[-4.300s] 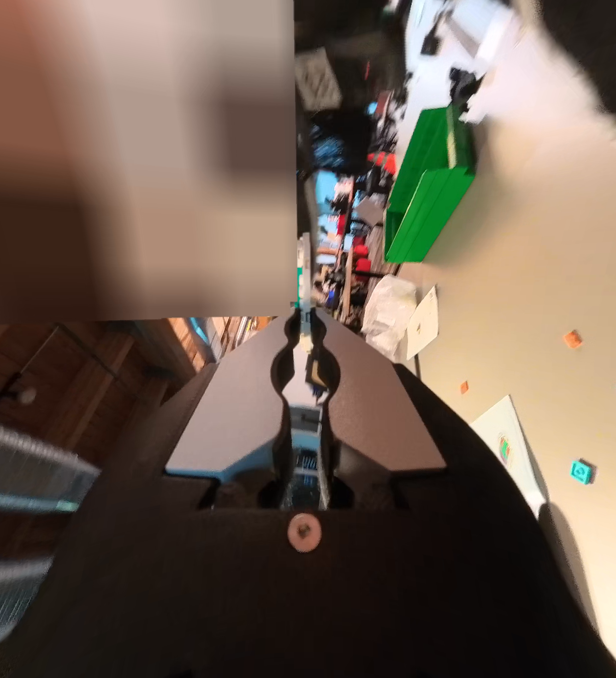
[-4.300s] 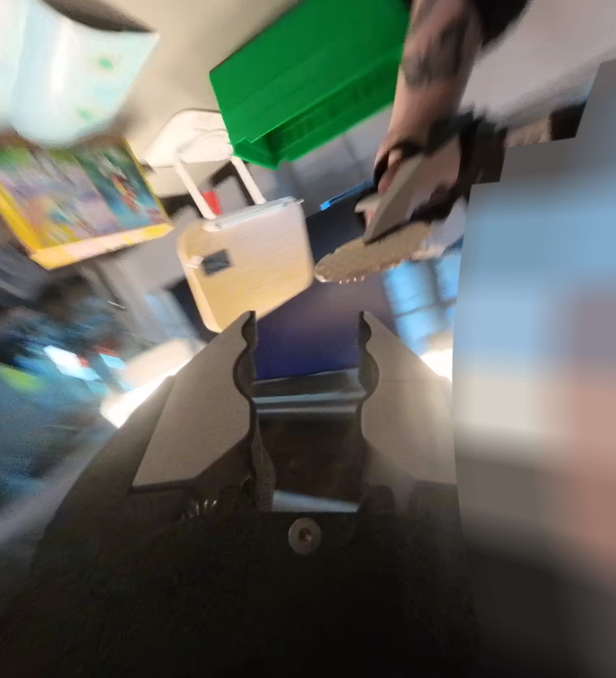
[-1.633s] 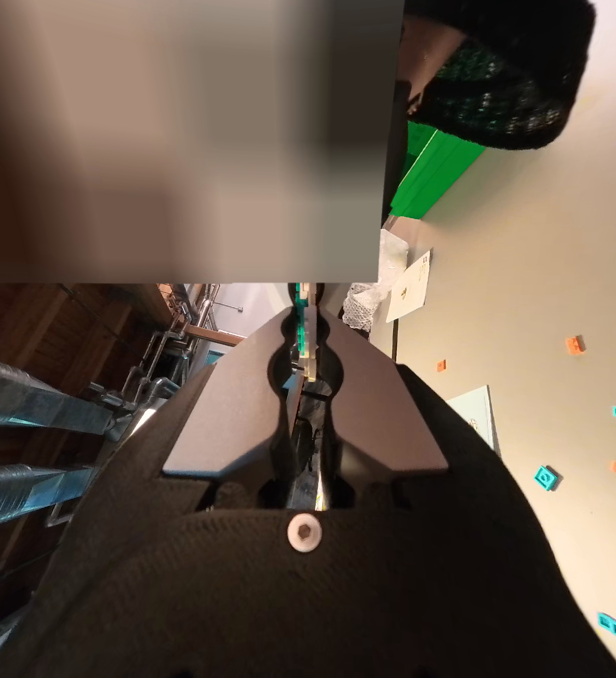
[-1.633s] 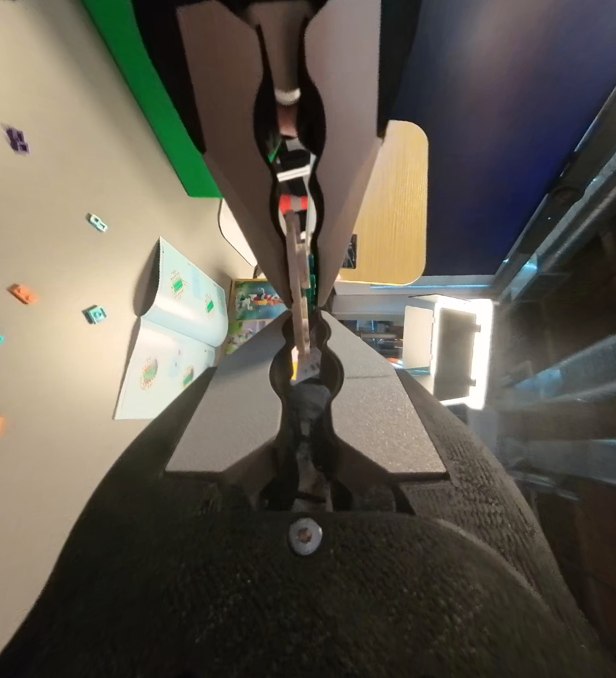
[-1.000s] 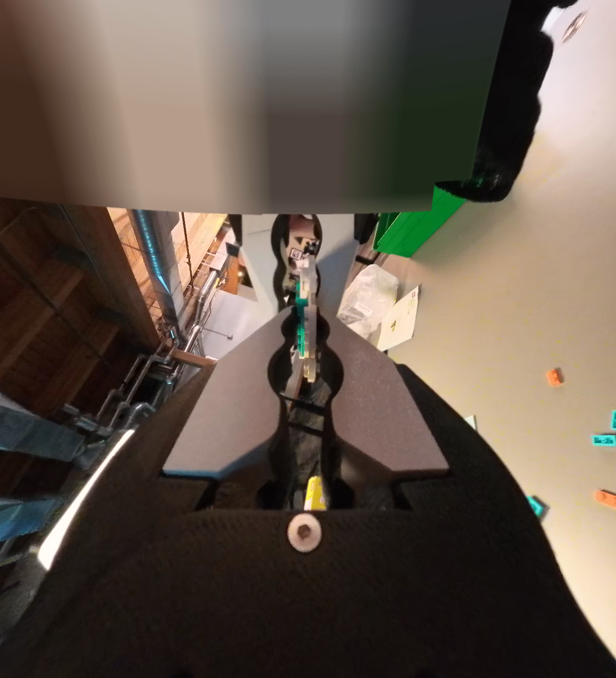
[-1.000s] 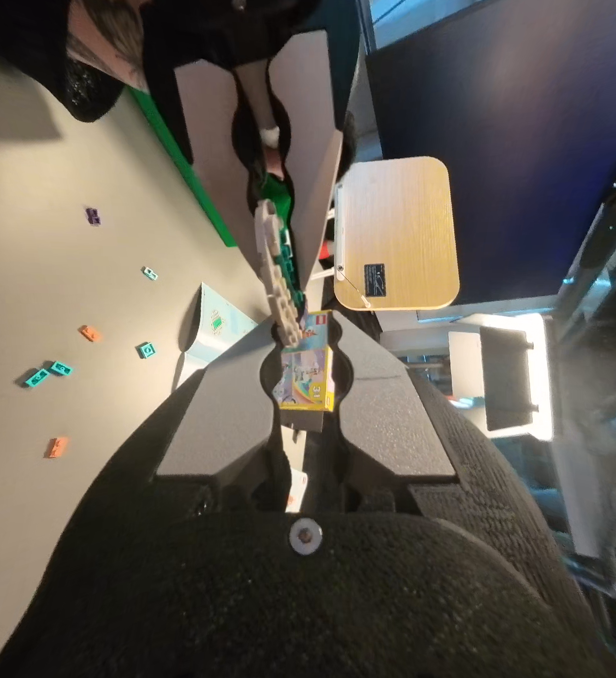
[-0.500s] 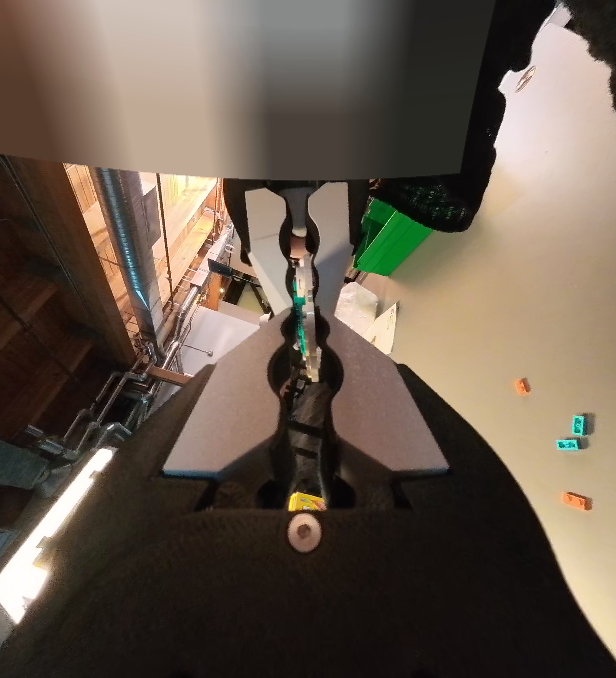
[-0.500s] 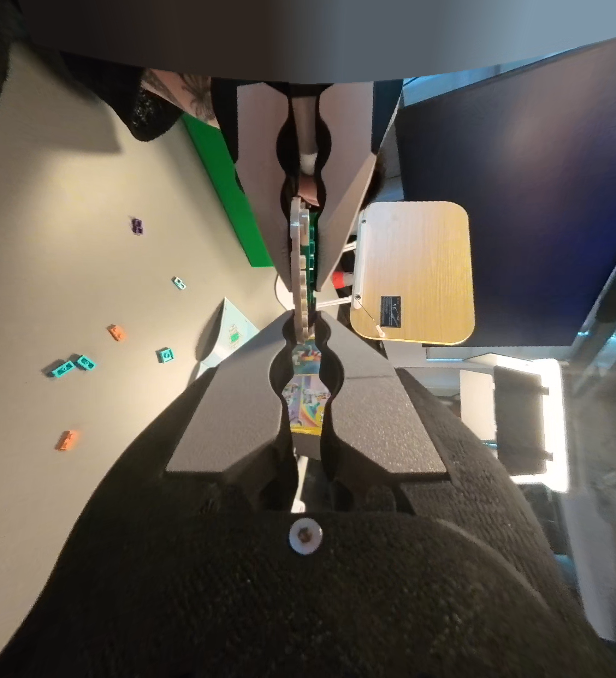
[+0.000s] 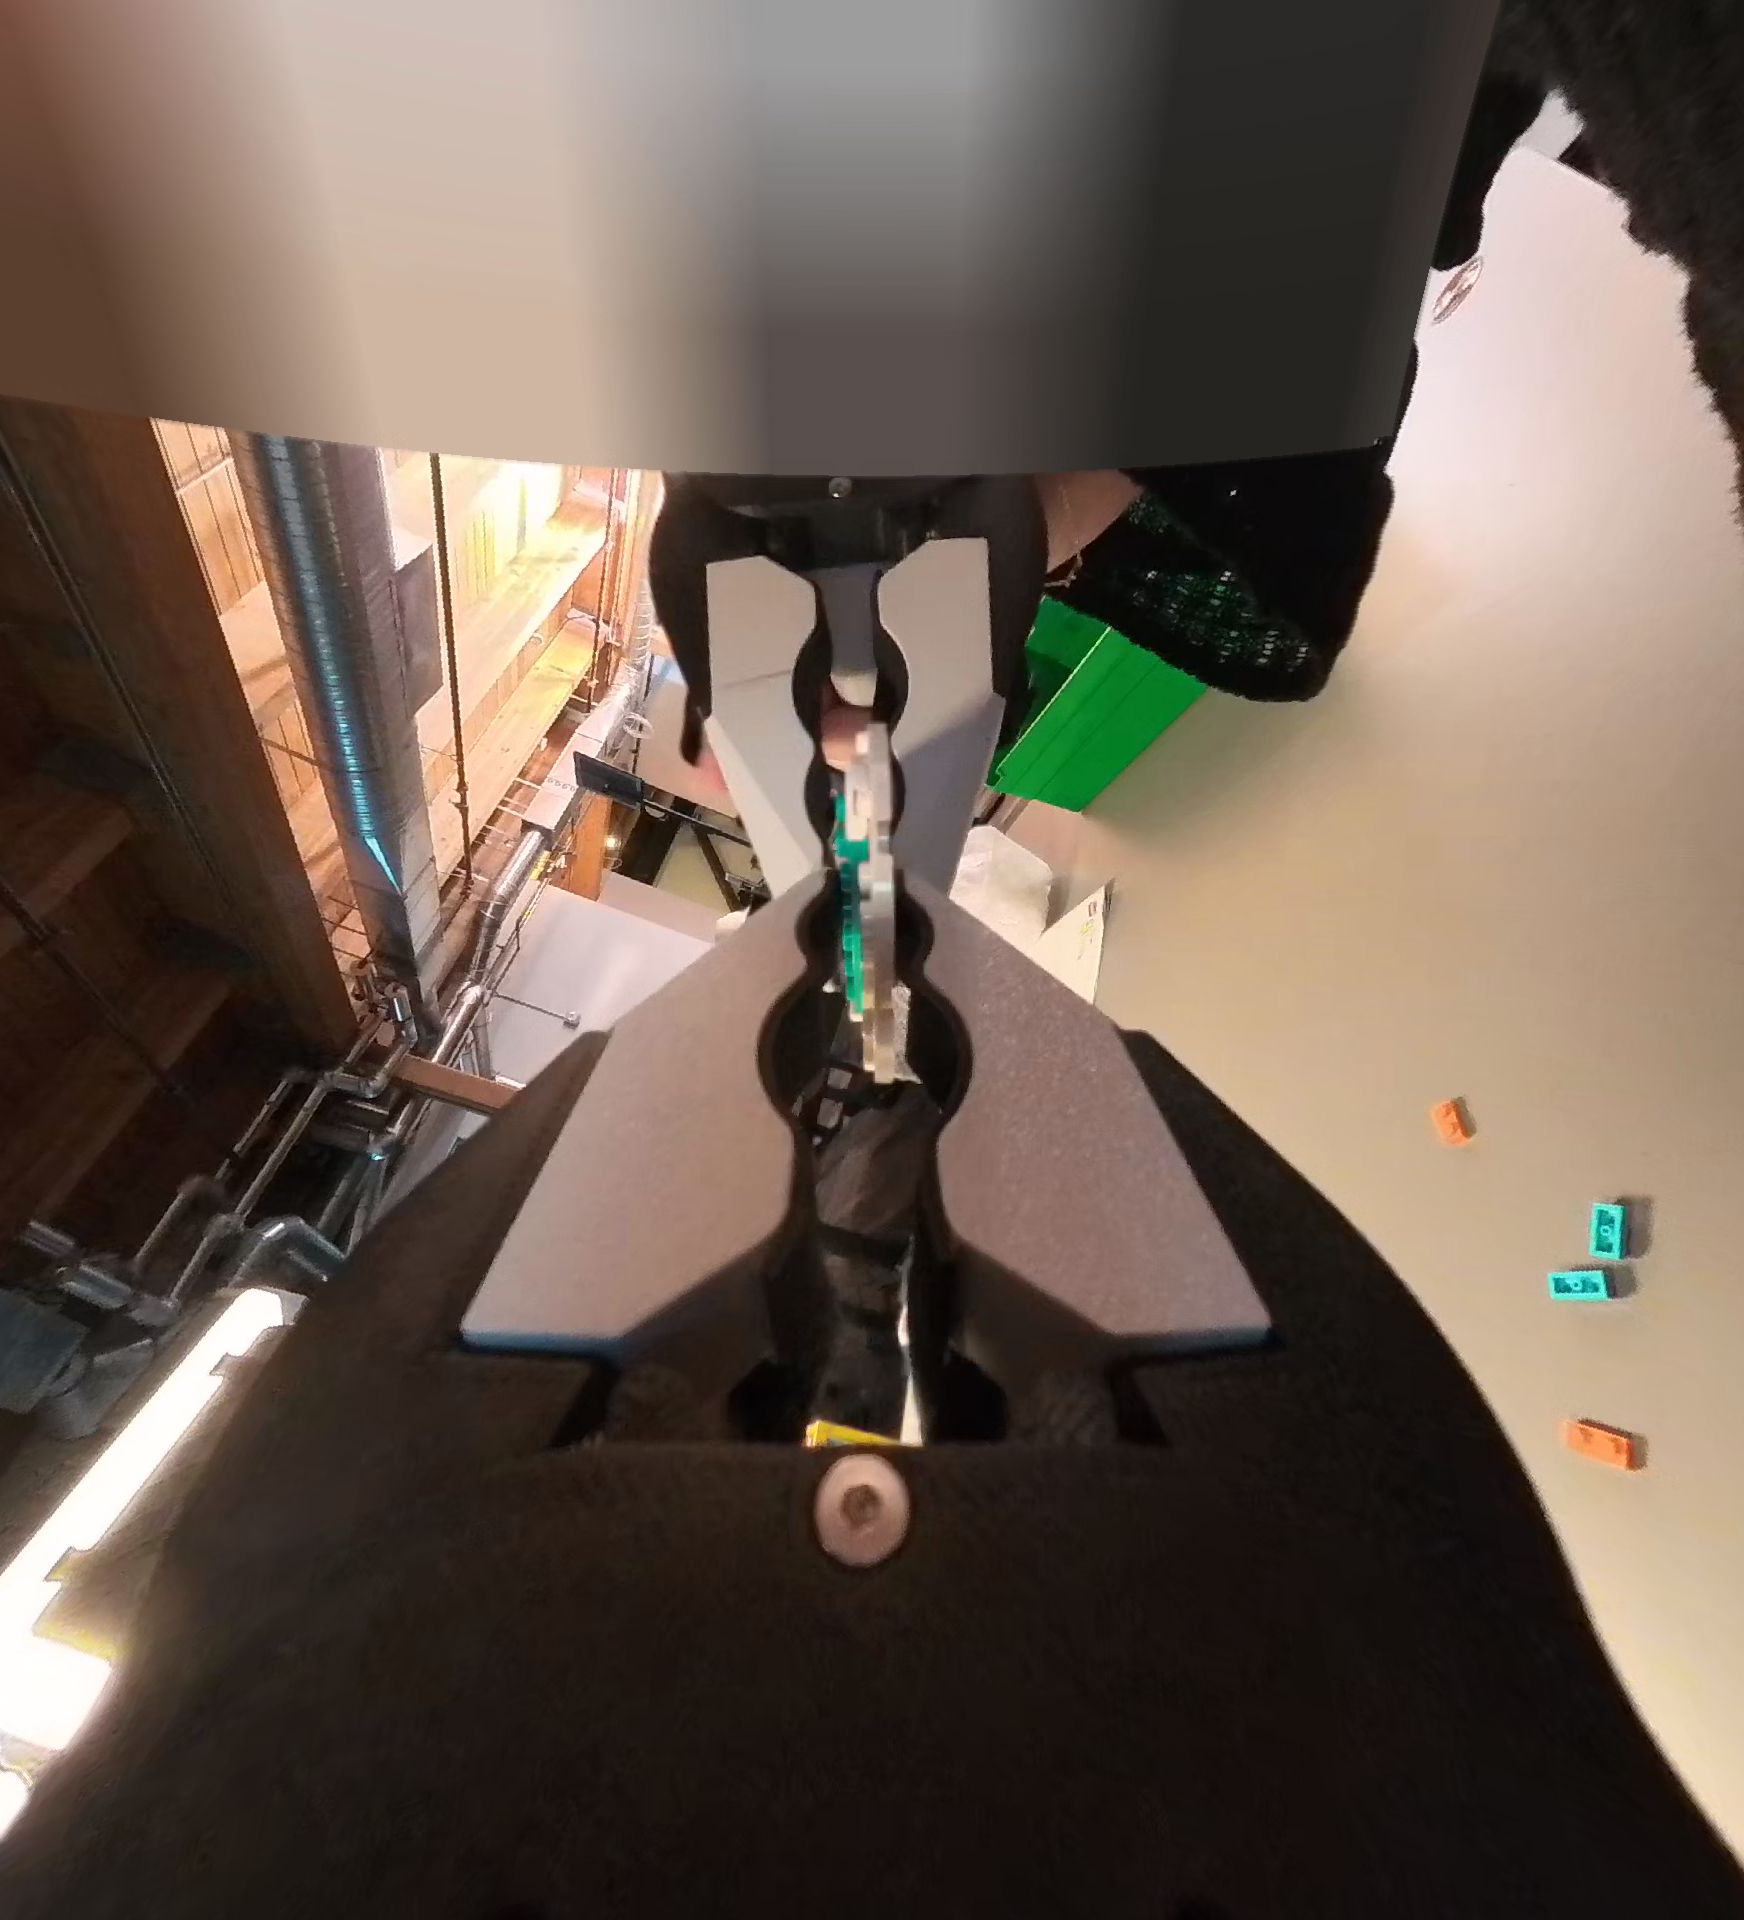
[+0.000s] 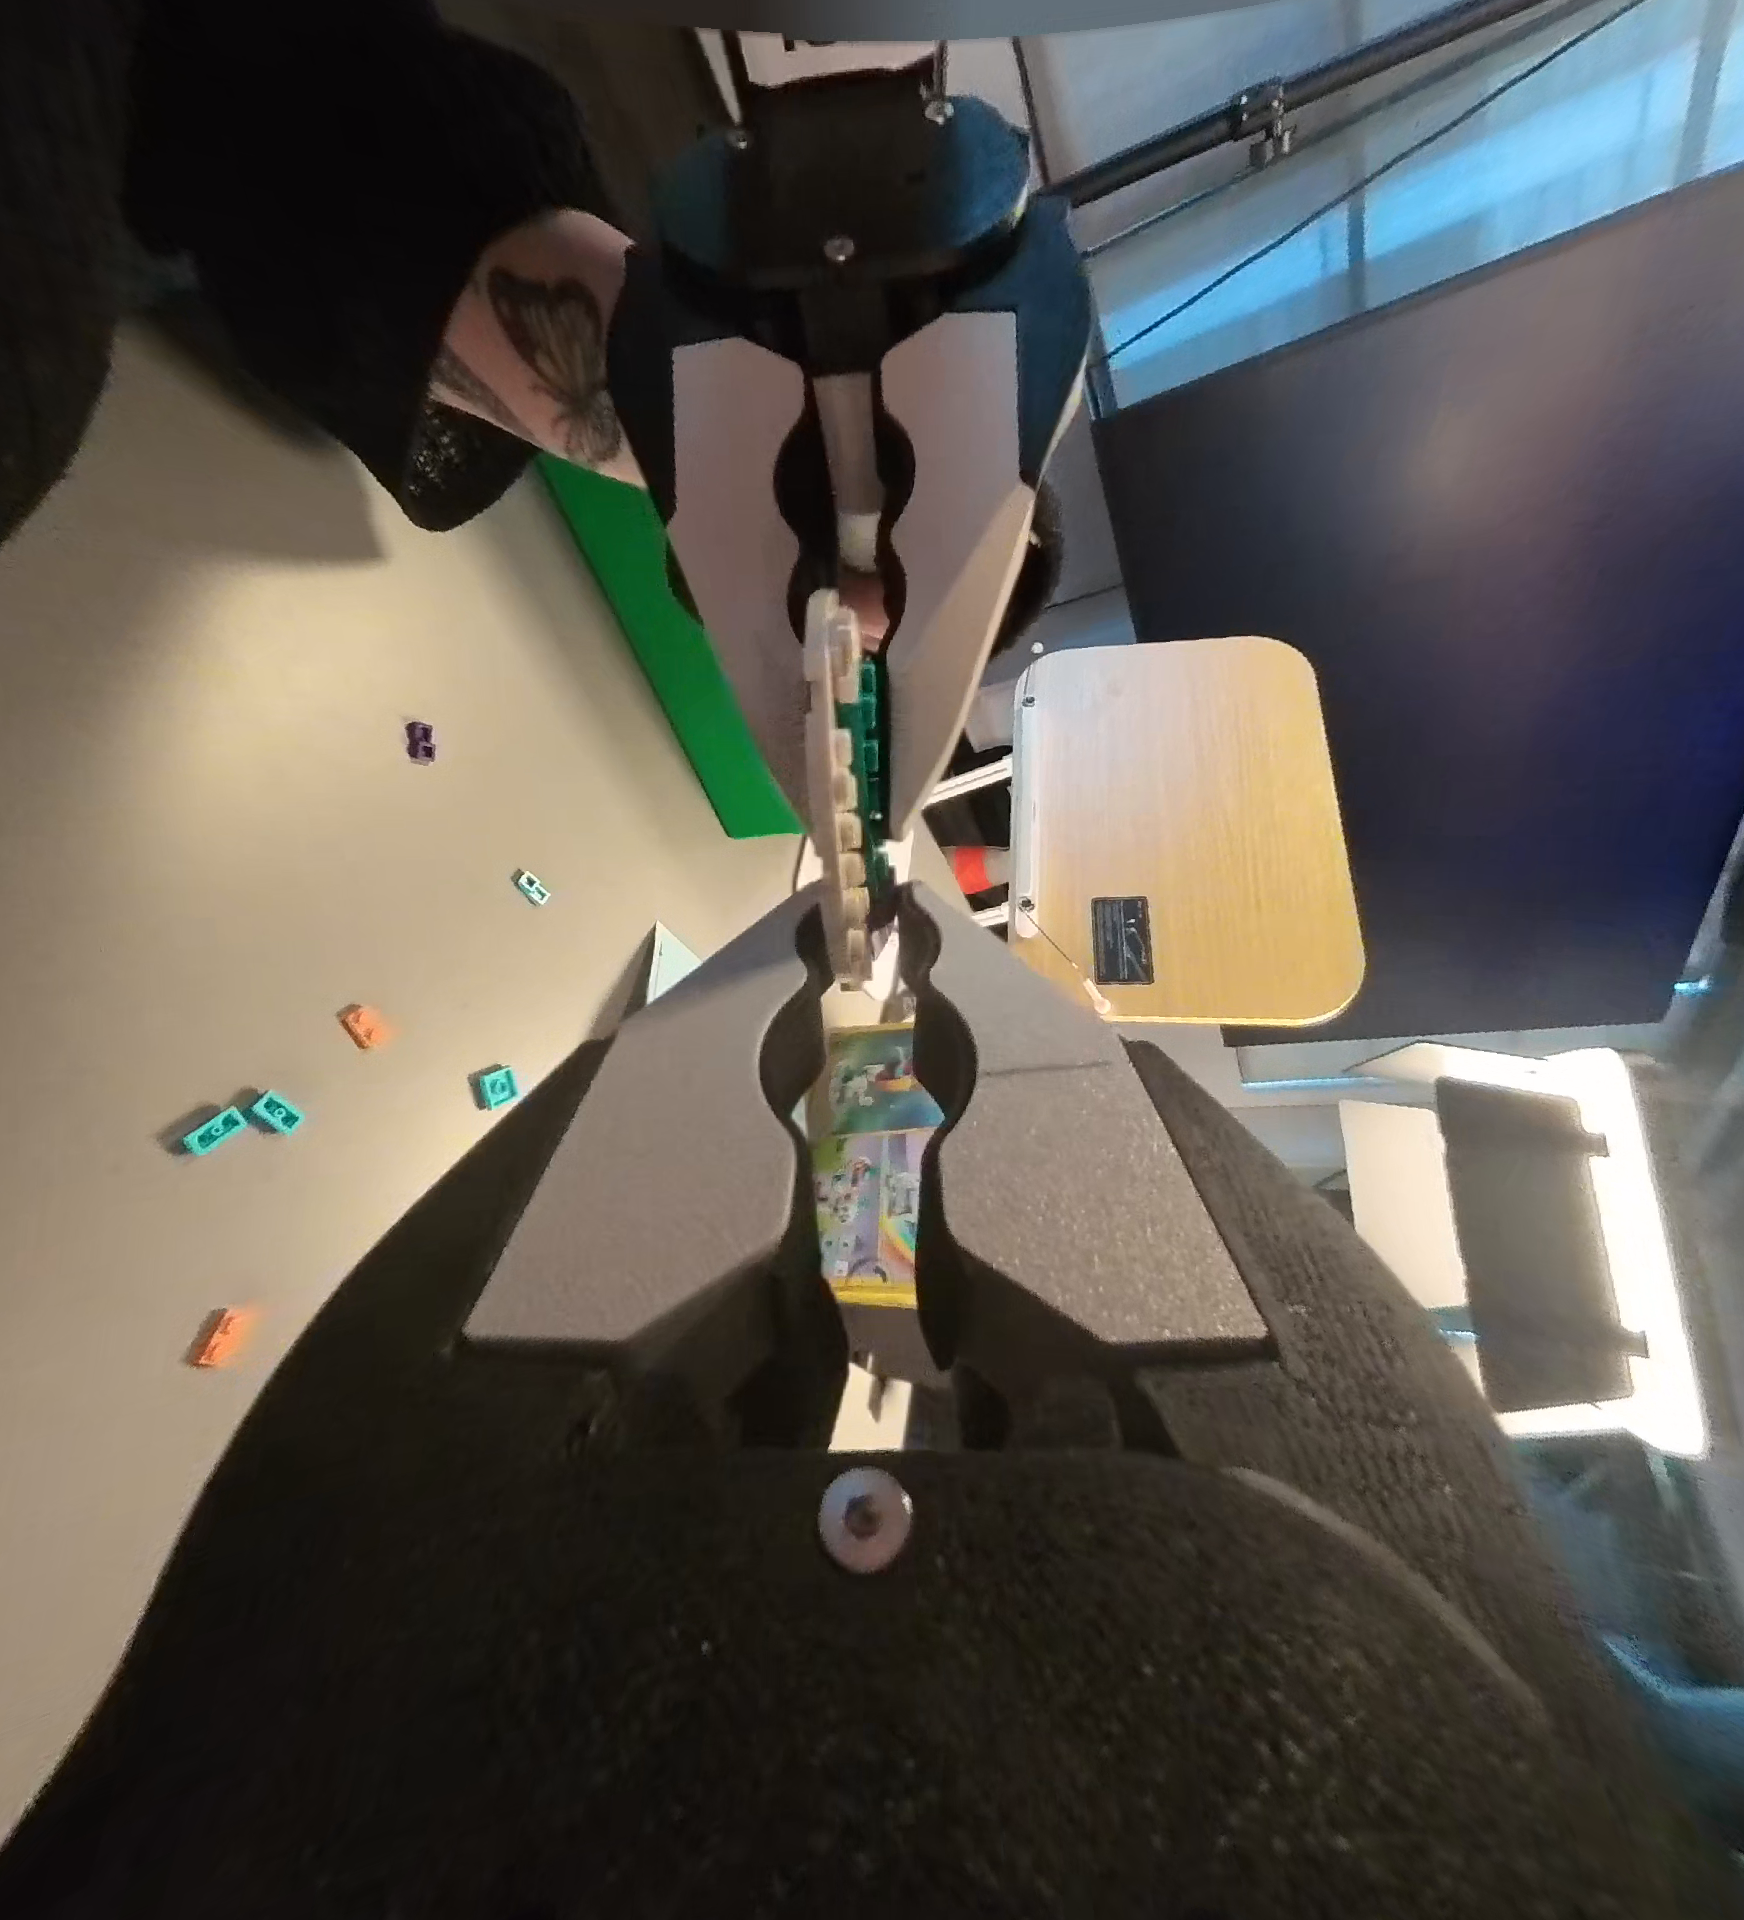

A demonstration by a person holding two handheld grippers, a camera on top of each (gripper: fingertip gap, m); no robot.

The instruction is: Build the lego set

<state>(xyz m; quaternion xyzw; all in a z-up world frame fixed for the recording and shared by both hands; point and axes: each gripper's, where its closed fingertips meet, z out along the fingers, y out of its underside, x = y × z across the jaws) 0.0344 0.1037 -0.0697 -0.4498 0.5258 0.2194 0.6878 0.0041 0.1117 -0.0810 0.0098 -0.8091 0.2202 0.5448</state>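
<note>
1. Left gripper [image 9: 866, 940] clamped on near end of the lego plate assembly [image 9: 870, 894], tan plate with green bricks, held edge-on in the air.
2. Right gripper [image 10: 863, 914] faces it tip to tip, nearly closed on the assembly's other end.
3. Tabletop [image 10: 172, 831] carries loose teal bricks [image 10: 242, 1120], orange bricks [image 10: 365, 1025], a purple brick [image 10: 419, 741].
4. Green bin [image 10: 665, 665] behind; lego box [image 10: 873, 1164] visible between right fingers.
</note>
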